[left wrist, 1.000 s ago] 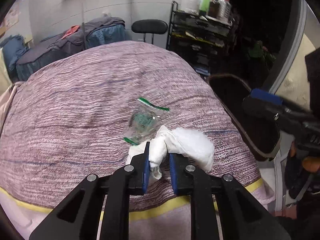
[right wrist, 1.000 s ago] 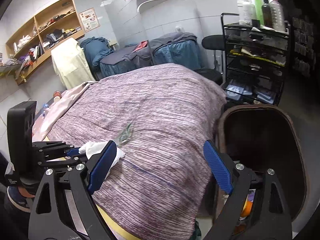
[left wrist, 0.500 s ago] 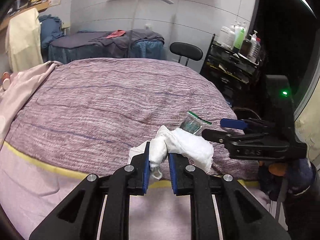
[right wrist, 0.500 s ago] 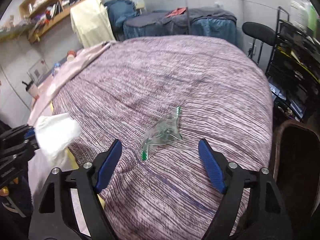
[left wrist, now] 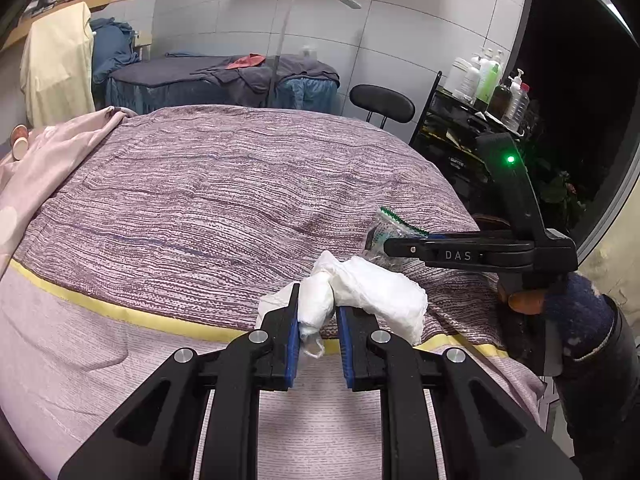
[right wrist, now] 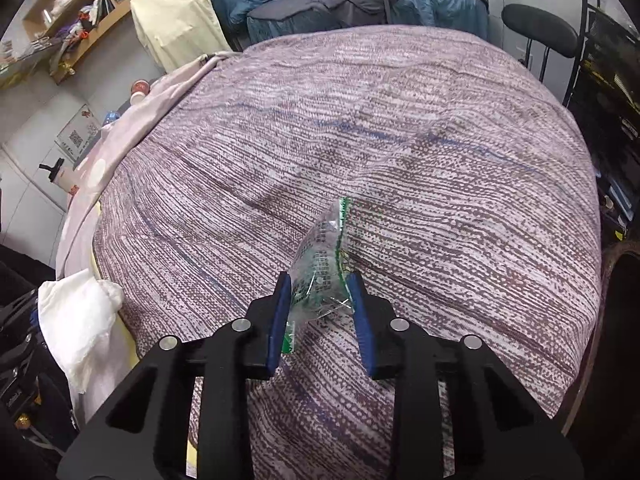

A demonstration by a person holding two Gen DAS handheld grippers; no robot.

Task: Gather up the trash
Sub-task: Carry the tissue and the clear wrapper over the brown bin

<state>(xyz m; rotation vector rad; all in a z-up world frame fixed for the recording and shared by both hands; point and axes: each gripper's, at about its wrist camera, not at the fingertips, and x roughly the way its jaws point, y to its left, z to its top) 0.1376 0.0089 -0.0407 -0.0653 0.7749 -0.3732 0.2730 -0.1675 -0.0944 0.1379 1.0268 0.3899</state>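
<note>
**Already straddled: the wrapper runs lengthwise between the right claw's pads**

Plainly the relation that matters is this: in the right wrist view the clear plastic wrapper (right wrist: 322, 264), printed in green, lies just above the lower centre of the frame, its near end between the pads of the right gripper (right wrist: 319, 304) and its long axis running away from the claw toward the upper right, up the purple bedspread (right wrist: 400, 140). The jaws have just been closing and now touch the crumpled plastic on both sides, so I read this claw as grasping the wrapper (whether the hold is firm cannot be told). It is by far the nearer hand.

Over in the left wrist view the left gripper (left wrist: 318, 312), at lower centre, is clenched on a white tissue wad (left wrist: 360, 292) that bulges out to the right of its pads. From there the wrapper sits at middle right, behind the right claw's black finger.

A lift should take the wrapper end-first, the free tail trailing.
</note>
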